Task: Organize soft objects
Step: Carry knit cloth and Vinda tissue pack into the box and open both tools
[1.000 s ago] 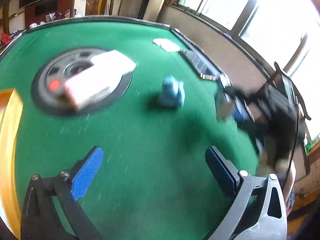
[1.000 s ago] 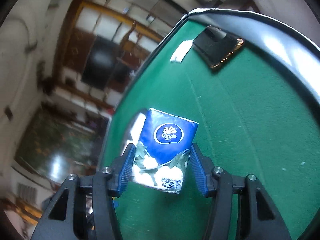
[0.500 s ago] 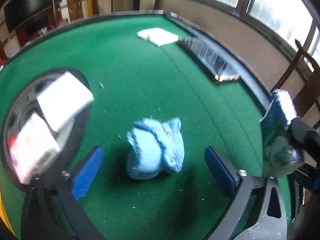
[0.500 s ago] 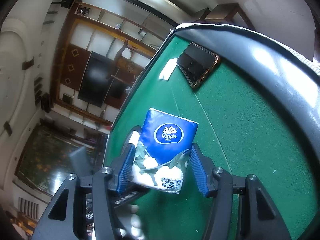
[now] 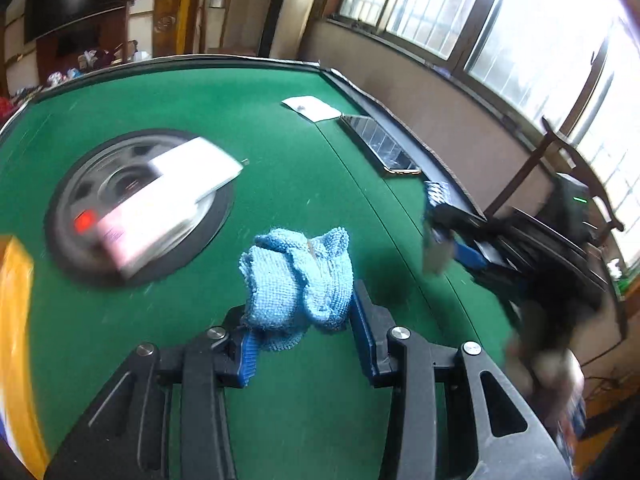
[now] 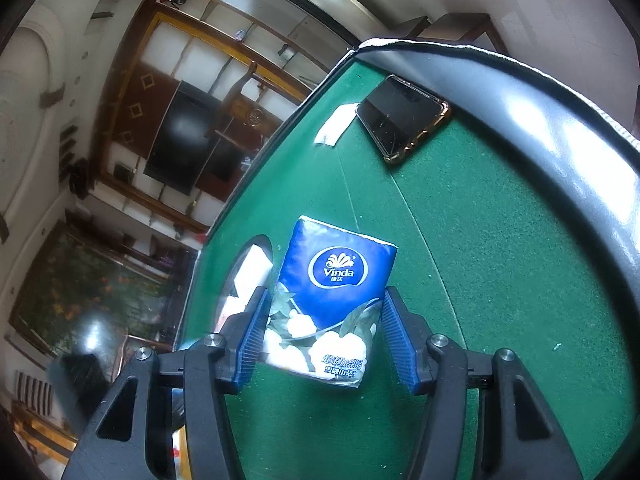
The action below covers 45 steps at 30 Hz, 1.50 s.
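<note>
From the left wrist view, I see my left gripper closing its jaws on the crumpled blue cloth at lower centre. From the right wrist view, my right gripper clamps a blue "Vinda" tissue pack, centre frame, above the green table.

Blurred pink-white packs on the centre disc; yellow object cut off at left
</note>
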### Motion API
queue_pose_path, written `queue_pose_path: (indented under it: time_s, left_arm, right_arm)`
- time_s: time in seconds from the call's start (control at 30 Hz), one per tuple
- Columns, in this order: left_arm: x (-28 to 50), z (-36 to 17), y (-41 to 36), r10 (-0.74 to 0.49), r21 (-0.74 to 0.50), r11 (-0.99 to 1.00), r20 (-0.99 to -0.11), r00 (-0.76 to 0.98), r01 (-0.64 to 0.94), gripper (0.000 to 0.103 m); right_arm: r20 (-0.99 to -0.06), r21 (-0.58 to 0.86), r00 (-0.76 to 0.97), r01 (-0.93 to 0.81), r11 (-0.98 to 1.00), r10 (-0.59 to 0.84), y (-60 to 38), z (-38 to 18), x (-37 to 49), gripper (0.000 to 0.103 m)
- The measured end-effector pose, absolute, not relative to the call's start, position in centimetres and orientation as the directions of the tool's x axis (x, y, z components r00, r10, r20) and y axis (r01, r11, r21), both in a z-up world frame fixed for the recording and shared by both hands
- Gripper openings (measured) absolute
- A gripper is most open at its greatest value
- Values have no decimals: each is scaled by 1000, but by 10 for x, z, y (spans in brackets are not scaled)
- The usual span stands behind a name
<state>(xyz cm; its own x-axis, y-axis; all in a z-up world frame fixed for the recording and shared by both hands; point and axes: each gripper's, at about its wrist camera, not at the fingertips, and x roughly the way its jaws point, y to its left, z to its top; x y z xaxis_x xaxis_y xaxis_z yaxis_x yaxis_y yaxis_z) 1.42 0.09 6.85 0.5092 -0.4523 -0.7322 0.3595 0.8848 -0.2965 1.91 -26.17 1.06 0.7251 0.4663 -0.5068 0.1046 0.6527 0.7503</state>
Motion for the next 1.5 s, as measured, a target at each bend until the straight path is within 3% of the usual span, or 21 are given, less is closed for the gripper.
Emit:
queue_pose_path:
  time_s: [0.2,0.53,0.67,0.83,1.0,1.13,1.3,1.5]
  left_arm:
    - [-50,78,96,-441,-340,898,-679,587,281,37]
    - [-135,67,277,-92,-241,964,-705,703,-115,38]
    - [-144,50,309,21,-177,957,-749,662,-231,38]
    - [-133,28,321,138,-84,941,-791,597,-329,46]
    - [-142,35,320,170,-77,936,-755,634,-342,65]
    - [-157,44,324,182,-84,935,-722,667,-346,65]
    - [-169,50,338,125,-196,916,-690,713,-350,66]
    - [-173,48,349,87,-257,902,-677,731,-346,67]
  right_arm:
    - [-543,725,713,131,676,444,-260,6,21,52]
    - [-583,653,677,60,755,450,-217,16,8,52]
    - [-567,651,639,-39,758,520,-172,36,1,52]
    - [-562,623,573,-182,761,597,-102,58,-4,52]
    - [-569,609,461,-320,726,681,-28,68,-12,52]
    - [-583,597,368,-411,689,725,30,69,-16,52]
    - [-621,575,260,-490,655,740,98,54,-27,52]
    - [-698,465,231,-573,675,678,159,43,-39,52]
